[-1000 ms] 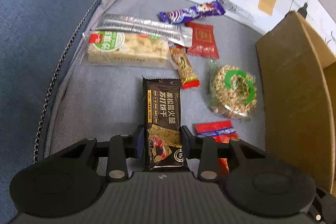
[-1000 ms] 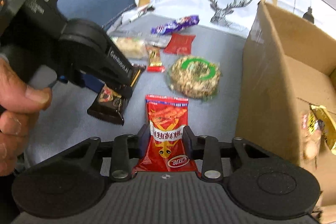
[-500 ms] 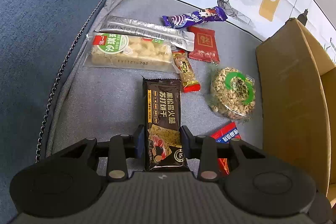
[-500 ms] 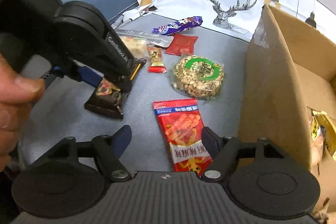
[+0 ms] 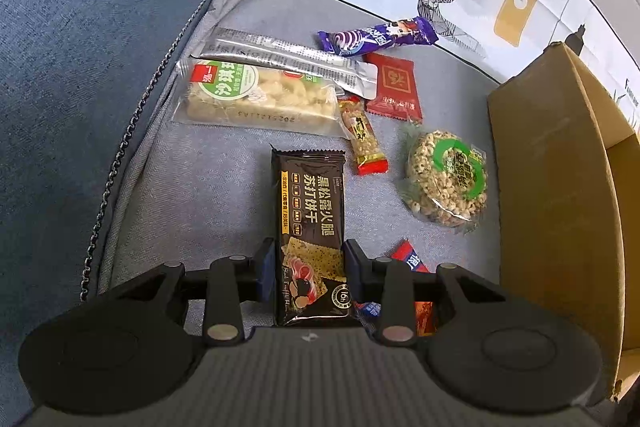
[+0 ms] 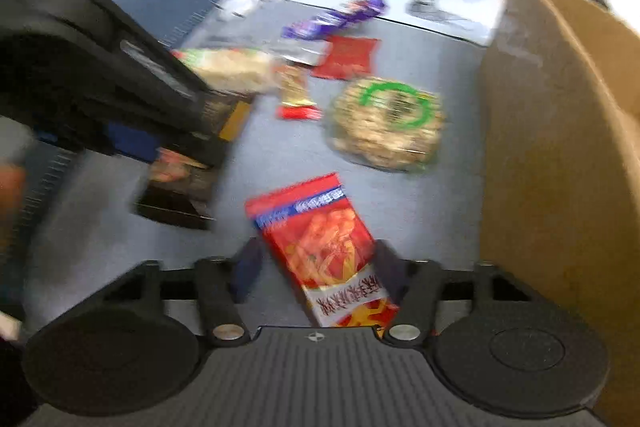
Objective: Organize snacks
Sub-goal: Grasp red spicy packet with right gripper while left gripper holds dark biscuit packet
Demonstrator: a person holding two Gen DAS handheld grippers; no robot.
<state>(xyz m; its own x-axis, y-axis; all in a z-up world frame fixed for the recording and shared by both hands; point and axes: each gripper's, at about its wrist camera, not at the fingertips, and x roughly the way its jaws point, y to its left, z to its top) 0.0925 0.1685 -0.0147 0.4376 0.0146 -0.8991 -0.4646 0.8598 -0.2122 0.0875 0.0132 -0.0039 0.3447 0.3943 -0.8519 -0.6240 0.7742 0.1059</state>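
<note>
L gripper (image 5: 308, 269) has its jaws clamped on the sides of a black glossy cracker packet with gold lettering (image 5: 309, 223); the packet's far end points away over the grey fabric surface (image 5: 224, 187). In the right wrist view the same gripper (image 6: 200, 131) sits at left w/ that packet (image 6: 180, 183) hanging below it (view is motion-blurred).

R gripper (image 6: 316, 271) has its jaws closing around a red crinkly snack bag with a white label band (image 6: 324, 251). The bag lies flat and skewed between them; can't tell if the pads touch it yet.

Open brown cardboard box (image 5: 560, 211) stands at right, just beside the loose snacks. Its inside is barely visible, so contents can't be told.

Still loose on the fabric:
- round clear-wrapped puffed-grain cake with a green ring label (image 5: 448, 175), near the box wall
- small peanut bar in a clear wrapper with red ends (image 5: 362, 137)
- pale rice-crisp bar in a clear wrapper with a green label (image 5: 256, 99)
- long silver foil stick pack (image 5: 288, 61), touching the rice-crisp bar
- flat red square sachet (image 5: 394, 87)
- purple twist-end candy bar (image 5: 376, 37), farthest back
</note>
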